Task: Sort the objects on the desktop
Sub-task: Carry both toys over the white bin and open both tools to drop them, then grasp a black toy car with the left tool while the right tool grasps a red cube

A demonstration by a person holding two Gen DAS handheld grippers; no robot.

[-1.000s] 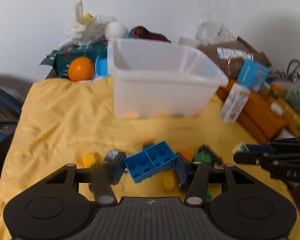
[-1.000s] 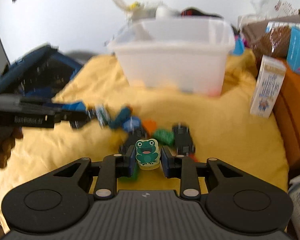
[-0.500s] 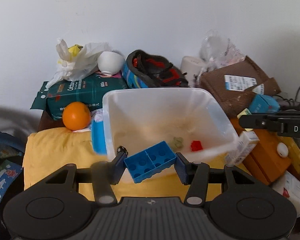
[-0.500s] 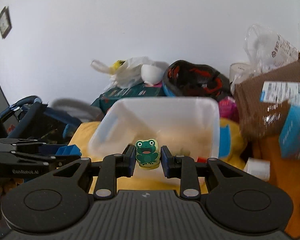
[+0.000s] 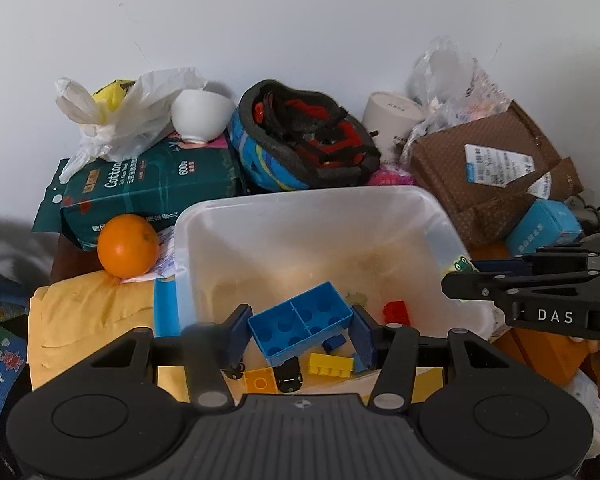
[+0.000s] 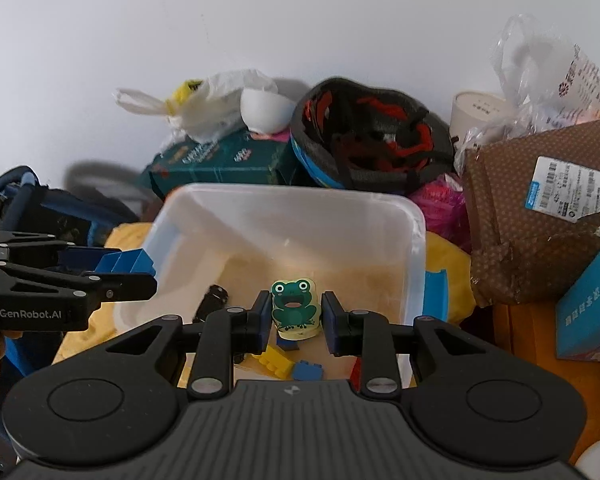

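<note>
Over the clear bin [image 5: 440, 216] we hold both tools: the left gripper [image 5: 298, 330] has its jaws pinching a blue brick [image 5: 300, 326], and the right gripper [image 6: 296, 314] has its jaws pressed on a frog block [image 6: 295, 309]. Both pieces hang above the bin's near half, where a red brick [image 5: 396, 312], a yellow brick [image 5: 331, 365] and a toy car [image 5: 287, 376] already lie.

What could go wrong: the two tools sit close, side by side, so opening or shifting one might knock the other. We judge the blue brick, gripped at a tilt by its thin walls, could twist out. A release too near the front rim might bounce a piece onto the yellow cloth [image 5: 88, 320].

A second ago we were low over the cloth among loose pieces, with the bin ahead; now both have risen and come forward over it, grips unchanged.
</note>
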